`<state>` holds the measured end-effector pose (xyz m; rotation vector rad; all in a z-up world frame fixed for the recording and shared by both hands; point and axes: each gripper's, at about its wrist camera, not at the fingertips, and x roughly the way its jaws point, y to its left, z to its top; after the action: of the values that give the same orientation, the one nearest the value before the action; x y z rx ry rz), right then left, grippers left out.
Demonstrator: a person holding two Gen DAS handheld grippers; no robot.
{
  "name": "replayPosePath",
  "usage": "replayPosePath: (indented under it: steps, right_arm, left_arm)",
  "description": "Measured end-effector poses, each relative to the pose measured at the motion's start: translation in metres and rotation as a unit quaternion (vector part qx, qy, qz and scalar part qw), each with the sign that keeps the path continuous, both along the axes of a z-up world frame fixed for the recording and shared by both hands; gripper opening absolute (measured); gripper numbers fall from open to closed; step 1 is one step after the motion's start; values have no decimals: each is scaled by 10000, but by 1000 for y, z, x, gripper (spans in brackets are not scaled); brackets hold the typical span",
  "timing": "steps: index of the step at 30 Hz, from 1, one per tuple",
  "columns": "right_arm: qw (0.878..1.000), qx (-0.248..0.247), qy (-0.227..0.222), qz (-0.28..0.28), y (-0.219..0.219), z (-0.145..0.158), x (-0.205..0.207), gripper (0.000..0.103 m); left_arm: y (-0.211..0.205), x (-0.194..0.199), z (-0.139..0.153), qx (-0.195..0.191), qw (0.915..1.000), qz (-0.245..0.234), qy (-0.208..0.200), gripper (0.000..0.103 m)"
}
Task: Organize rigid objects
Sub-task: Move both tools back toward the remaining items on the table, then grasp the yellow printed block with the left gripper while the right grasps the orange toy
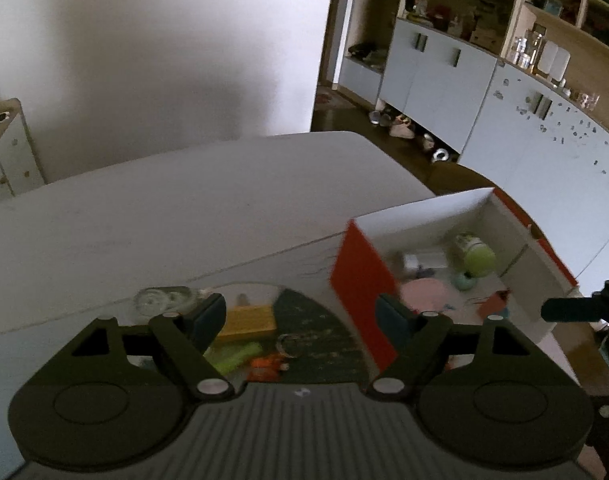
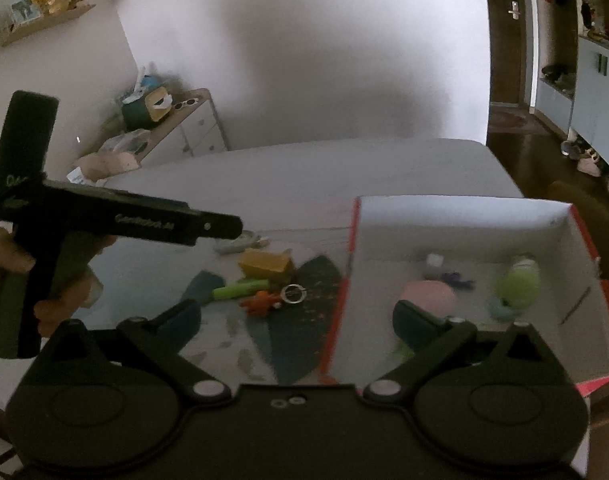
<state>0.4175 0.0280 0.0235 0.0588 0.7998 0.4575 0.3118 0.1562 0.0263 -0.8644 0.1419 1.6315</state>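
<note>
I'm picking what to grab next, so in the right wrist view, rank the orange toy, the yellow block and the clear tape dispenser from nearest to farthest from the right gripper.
From the right gripper, both jaws open and empty:
1. Orange toy, just ahead on the dark mat, left of the box.
2. Yellow block, behind the toy.
3. Clear tape dispenser, farthest, on the table beyond the block.

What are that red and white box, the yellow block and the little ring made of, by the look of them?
Box: likely cardboard; thin flat walls, matte white inside, red outside, creased corners.
Yellow block: cannot tell for sure; matte, sharp-edged, perhaps wood or plastic.
Ring: probably metal; thin and silvery with a bright glint, like a key ring.
</note>
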Motion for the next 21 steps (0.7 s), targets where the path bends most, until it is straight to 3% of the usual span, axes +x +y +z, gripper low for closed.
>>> replayPosePath:
  steps: [13,21]
  right_arm:
    - [9982,-452,-73,395,94,-23,4,102]
    - [9965,-685,15,471,125,-61,22,101]
  left_arm:
    - [-3,-57,-41,-199,9993,239,-206,82]
    - [11,-68,-71,-339,9988,265,-230,82]
